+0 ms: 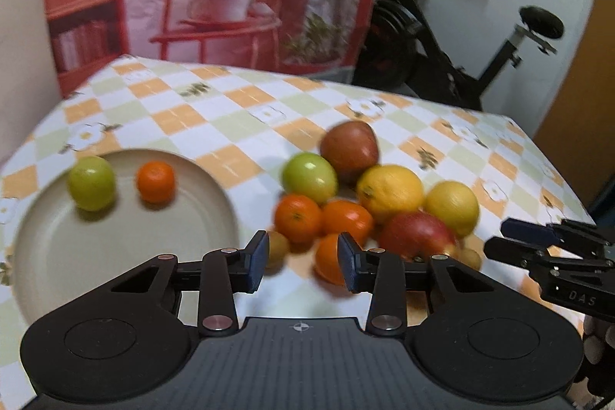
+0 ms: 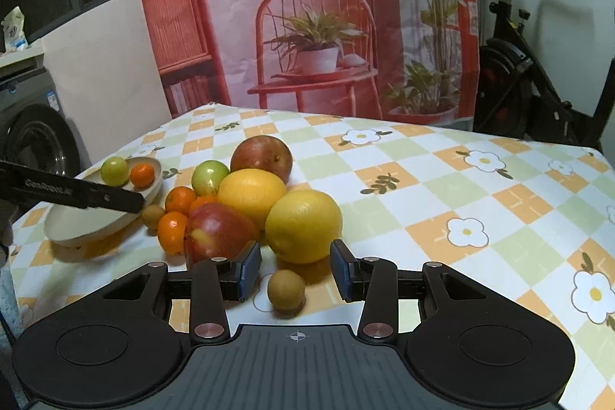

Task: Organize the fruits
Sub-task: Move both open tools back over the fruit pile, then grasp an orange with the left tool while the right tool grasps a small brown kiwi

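A beige plate (image 1: 115, 256) at the left holds a green fruit (image 1: 91, 183) and a mandarin (image 1: 155, 181). To its right lies a pile: a green fruit (image 1: 309, 177), two red apples (image 1: 349, 150), two lemons (image 1: 390, 193), three mandarins (image 1: 298, 218) and small brown fruits (image 1: 276, 248). My left gripper (image 1: 303, 252) hovers open over the pile's near edge, beside the nearest mandarin (image 1: 326, 264), its pads touching nothing. My right gripper (image 2: 296, 256) stands open in front of a lemon (image 2: 303, 225), with a small brown fruit (image 2: 286, 291) loose below the gap. The right gripper (image 1: 538, 244) also shows at the right edge.
The checked flower tablecloth (image 2: 442, 202) covers the table, with bare cloth to the right of the pile. Behind the table hang a printed backdrop (image 2: 307, 25) and an exercise bike (image 1: 442, 45) stands at the back right. A washing machine (image 2: 34, 137) is at the left.
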A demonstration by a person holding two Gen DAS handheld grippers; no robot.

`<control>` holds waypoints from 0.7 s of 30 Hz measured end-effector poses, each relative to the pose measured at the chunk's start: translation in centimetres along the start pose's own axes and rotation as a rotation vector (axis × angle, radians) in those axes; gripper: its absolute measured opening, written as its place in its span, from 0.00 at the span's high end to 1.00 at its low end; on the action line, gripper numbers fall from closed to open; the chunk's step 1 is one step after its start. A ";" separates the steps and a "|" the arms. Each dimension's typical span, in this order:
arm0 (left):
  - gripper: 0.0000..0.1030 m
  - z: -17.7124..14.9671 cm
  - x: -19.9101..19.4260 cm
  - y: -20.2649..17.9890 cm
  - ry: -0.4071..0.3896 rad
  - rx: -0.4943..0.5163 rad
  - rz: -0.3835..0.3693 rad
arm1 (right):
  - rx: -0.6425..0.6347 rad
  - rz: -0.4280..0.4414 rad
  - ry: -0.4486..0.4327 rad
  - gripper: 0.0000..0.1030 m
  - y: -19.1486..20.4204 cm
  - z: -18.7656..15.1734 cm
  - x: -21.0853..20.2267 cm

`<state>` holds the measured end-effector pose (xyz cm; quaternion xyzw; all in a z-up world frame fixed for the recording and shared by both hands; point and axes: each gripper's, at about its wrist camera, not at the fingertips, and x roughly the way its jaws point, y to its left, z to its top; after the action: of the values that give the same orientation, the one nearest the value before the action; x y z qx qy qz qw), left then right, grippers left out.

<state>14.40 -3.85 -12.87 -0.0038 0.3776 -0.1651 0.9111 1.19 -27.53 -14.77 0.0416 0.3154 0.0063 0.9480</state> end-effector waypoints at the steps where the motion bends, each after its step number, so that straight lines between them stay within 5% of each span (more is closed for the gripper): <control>1: 0.59 0.0 0.4 -0.2 0.013 0.008 -0.016 | 0.003 -0.002 -0.002 0.63 -0.1 -0.1 -0.1; 21: 0.59 -0.5 4.2 -0.7 0.113 -0.050 -0.102 | 0.010 -0.008 0.019 0.63 -0.1 -0.8 -0.2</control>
<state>16.62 -5.76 -15.99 -0.0363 0.4319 -0.2019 0.8783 0.59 -27.57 -15.27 0.0449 0.3246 0.0012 0.9448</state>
